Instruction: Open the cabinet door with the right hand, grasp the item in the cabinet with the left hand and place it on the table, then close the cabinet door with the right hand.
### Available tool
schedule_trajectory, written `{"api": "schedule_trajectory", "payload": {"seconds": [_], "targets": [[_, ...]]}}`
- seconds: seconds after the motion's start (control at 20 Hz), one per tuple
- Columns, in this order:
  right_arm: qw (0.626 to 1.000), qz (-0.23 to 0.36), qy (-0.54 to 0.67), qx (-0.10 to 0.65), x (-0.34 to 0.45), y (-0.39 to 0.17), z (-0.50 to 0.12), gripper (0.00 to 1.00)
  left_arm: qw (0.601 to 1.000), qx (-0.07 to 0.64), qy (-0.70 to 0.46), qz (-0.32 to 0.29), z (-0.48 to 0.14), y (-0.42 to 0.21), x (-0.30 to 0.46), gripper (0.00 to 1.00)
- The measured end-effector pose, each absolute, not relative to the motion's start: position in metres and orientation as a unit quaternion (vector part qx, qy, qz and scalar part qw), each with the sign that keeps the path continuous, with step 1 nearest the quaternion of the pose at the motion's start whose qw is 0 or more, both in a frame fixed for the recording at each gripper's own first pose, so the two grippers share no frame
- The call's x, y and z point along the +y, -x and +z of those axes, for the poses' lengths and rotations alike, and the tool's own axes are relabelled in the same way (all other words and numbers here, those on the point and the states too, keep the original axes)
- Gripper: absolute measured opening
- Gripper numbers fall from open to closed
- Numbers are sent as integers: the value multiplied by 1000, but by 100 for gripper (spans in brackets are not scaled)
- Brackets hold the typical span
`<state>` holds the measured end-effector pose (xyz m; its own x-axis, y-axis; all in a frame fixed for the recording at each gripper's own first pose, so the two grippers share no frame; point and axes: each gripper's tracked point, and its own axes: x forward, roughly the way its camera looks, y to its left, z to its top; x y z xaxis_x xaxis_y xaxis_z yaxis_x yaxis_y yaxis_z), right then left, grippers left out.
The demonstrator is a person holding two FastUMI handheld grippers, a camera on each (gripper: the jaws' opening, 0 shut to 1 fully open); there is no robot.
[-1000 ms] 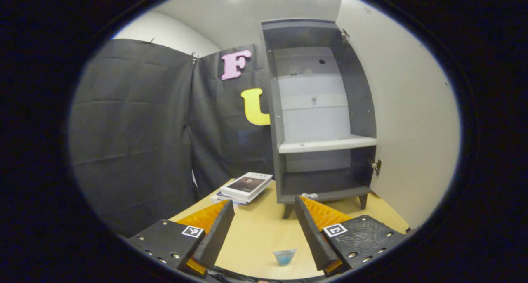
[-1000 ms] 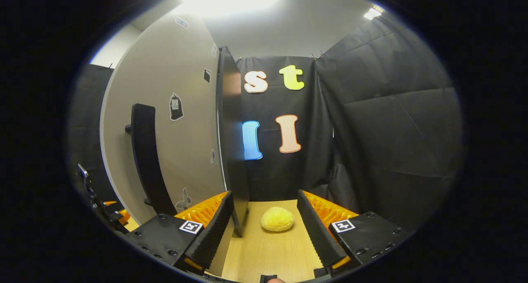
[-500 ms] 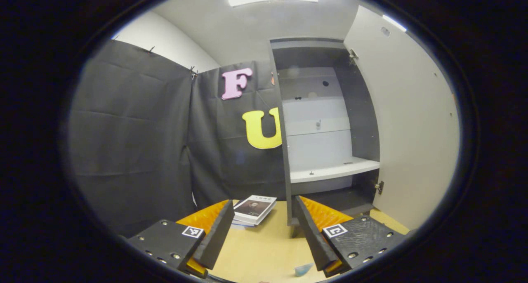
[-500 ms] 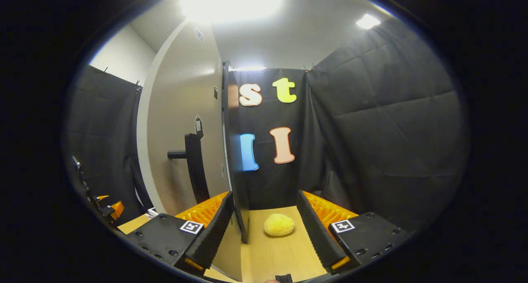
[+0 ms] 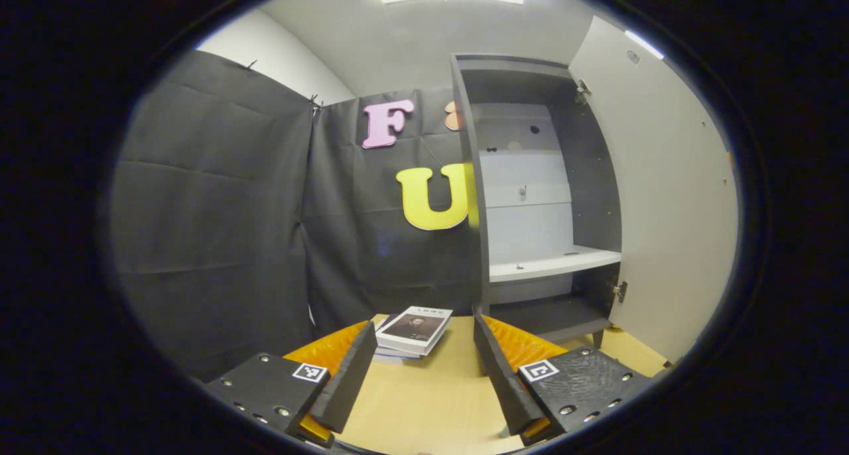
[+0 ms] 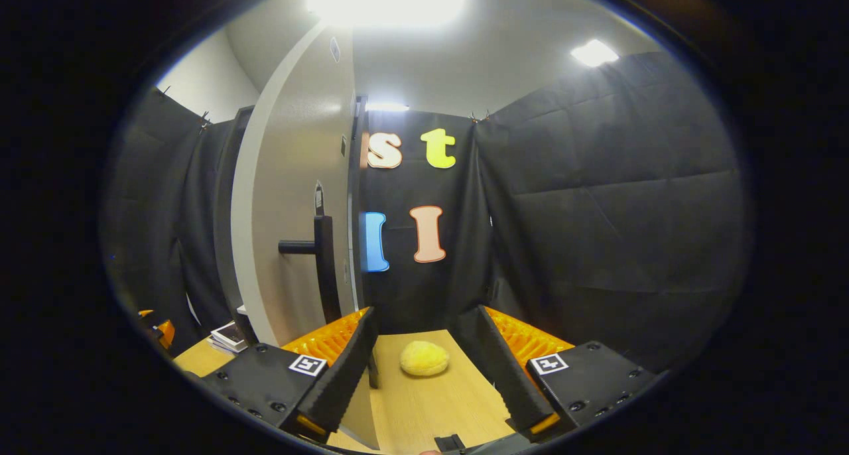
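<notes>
Fingers of both grippers point(image 5: 421, 369) point(image 6: 428, 365) spread, holding nothing; grey cabinet point(image 5: 530, 196), pale door point(image 5: 663, 196) swung open.

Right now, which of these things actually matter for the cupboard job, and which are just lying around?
Part of the job:
- cabinet, shelves bare
- cabinet door, swung open
- door handle
- table
- left gripper, fingers apart
- right gripper, fingers apart

Just lying about:
- stack of books
- yellow sponge-like lump

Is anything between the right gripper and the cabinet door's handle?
Nothing visible. The right gripper is open; the door stands open ahead on its left, the handle facing it, with no object between.
</notes>
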<state>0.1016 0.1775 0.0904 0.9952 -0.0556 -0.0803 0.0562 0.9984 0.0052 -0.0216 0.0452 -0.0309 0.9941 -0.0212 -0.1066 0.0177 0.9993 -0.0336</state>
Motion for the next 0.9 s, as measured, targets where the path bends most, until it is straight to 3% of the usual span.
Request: {"api": "schedule_trajectory", "payload": {"seconds": [0.9], "targets": [[997, 51, -30, 54, 299, -114, 88, 92, 997, 62, 24, 27, -59, 40, 164, 88]]}}
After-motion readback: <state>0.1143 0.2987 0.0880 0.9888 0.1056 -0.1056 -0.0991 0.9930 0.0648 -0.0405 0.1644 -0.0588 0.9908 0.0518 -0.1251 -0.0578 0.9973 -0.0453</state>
